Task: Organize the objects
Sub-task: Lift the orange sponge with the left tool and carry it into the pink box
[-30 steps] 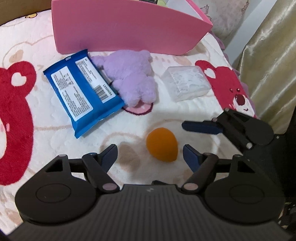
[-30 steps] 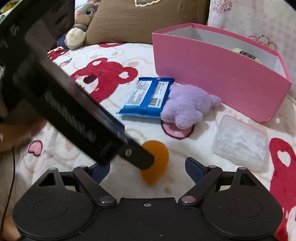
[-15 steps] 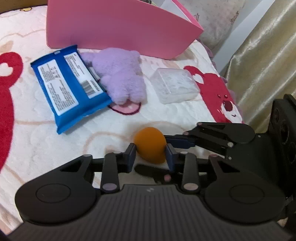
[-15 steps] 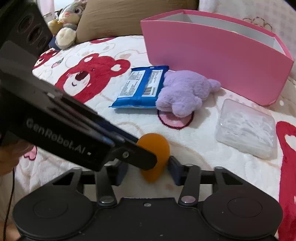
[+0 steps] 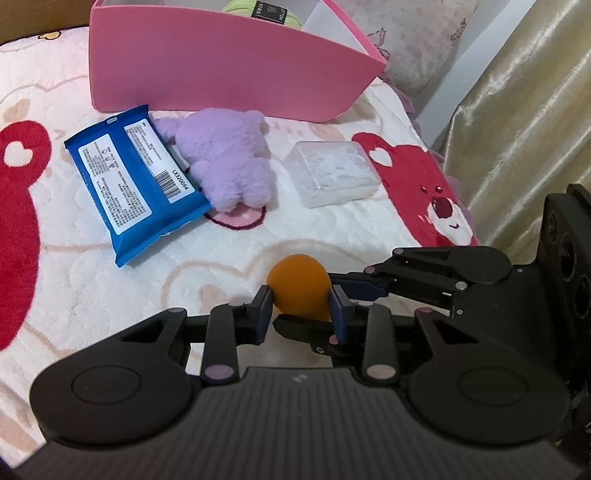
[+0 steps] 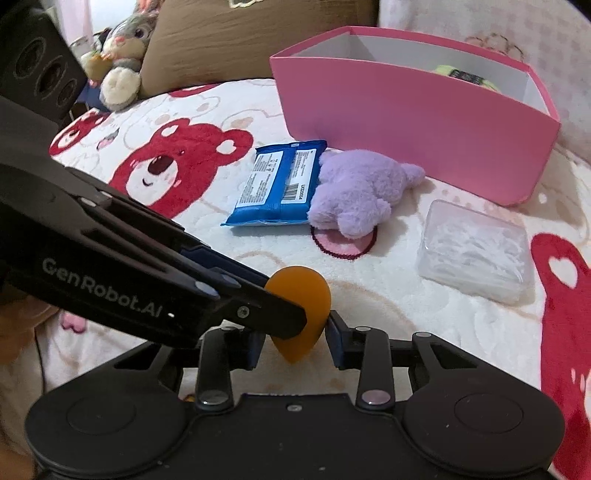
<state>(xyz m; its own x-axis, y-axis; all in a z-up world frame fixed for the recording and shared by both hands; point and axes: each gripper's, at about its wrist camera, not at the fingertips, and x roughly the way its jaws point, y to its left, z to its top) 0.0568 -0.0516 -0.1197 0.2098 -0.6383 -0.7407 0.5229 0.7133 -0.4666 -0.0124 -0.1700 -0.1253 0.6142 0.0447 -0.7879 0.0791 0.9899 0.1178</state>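
An orange teardrop sponge (image 5: 299, 284) lies near me on the white bear-print blanket (image 5: 74, 277). My left gripper (image 5: 301, 306) is shut on its sides. My right gripper (image 6: 293, 339) comes in from the right, and its jaws are closing around the same sponge (image 6: 303, 291). Its right pad touches the sponge's narrow end. The left gripper's black finger (image 6: 273, 314) crosses in front and hides the other pad. In the left wrist view, the right gripper's blue fingers (image 5: 364, 288) lie along the sponge.
Behind the sponge lie a blue wipes pack (image 5: 133, 181), a purple plush (image 5: 225, 158) and a clear plastic box (image 5: 332, 173). An open pink box (image 5: 229, 70) holding a green item (image 5: 258, 11) stands at the back. A curtain (image 5: 517, 110) hangs right; rabbit toy (image 6: 122, 62) far left.
Both grippers stood open around the sponge a second ago. The left one has shut on it, and the right one has narrowed onto it too. Neither hand has shifted much.
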